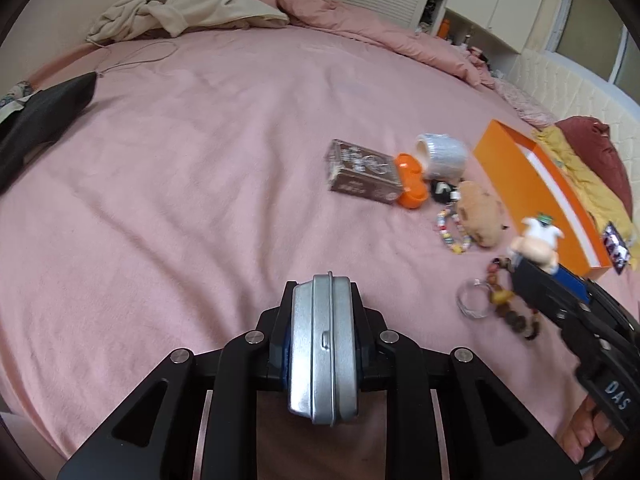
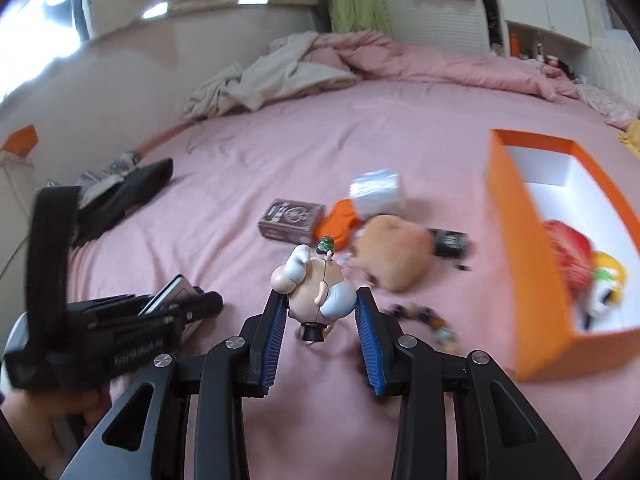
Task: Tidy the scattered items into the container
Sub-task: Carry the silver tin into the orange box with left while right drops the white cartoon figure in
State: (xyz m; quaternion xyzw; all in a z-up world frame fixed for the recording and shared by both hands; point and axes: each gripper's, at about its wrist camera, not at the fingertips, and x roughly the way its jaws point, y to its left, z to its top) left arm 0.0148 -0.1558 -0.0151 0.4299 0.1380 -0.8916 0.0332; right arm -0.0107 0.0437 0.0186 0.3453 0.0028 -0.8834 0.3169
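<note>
Left gripper (image 1: 322, 292): low centre of the left wrist view, jaws pinching a silver tin (image 1: 322, 344) that stands on edge between the pads.
Right gripper (image 2: 322, 300): low centre of the right wrist view, blue pads on either side of a small figurine (image 2: 316, 284); the figure sits between them, but whether both pads press it I cannot tell.
Orange box (image 2: 516, 240): right side of the right wrist view, open, white inside, with a red and a yellow toy at its near end.
Scattered items: middle of the pink bed (image 1: 200, 160); brown card box (image 1: 362, 172), orange case (image 1: 410, 186) touching it, clear tape roll (image 1: 444, 156), tan plush (image 1: 480, 212), bead strap (image 1: 452, 232), dark bead bracelet (image 1: 512, 312) with a ring.
Far edge: rumpled pink duvet and cream cloth, upper part of both views.
</note>
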